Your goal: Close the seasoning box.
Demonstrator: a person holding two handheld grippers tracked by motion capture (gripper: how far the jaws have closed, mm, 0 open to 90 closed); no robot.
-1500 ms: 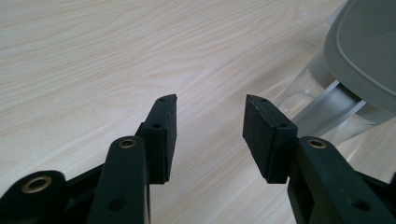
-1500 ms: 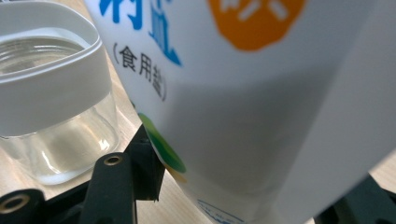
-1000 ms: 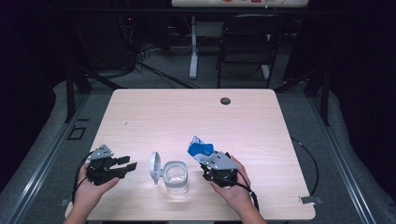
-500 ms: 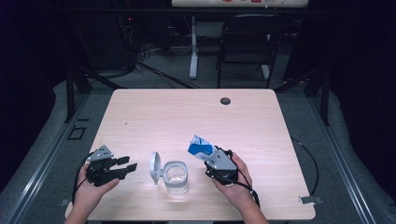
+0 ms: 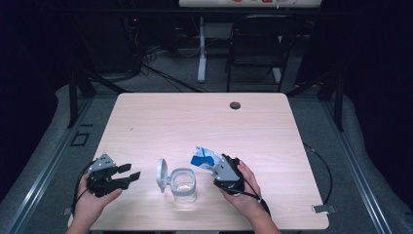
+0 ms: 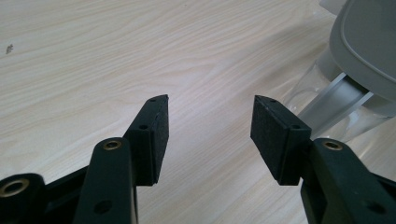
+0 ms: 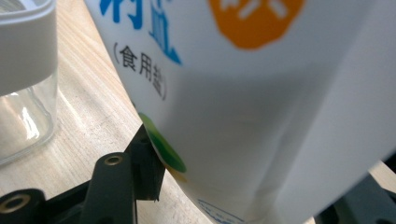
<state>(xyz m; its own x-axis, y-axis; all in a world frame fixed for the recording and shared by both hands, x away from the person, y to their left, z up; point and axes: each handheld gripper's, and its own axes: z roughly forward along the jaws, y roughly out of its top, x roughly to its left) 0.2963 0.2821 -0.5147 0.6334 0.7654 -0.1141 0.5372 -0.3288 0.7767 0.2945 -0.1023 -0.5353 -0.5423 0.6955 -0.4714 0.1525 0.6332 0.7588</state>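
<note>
Wooden table [image 5: 195, 122]; lidded jar [image 5: 183, 184] between tongs, bag [image 5: 203, 157] beside.

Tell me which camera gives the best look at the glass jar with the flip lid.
The high view: it shows the whole jar standing on the table, lid swung open to one side, between the two grippers. The left gripper view catches just the grey lid and some glass at its edge; the right gripper view shows one corner.

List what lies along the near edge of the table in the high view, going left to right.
Left gripper → grey flip lid → clear glass jar → blue-and-white packet → right gripper.
</note>
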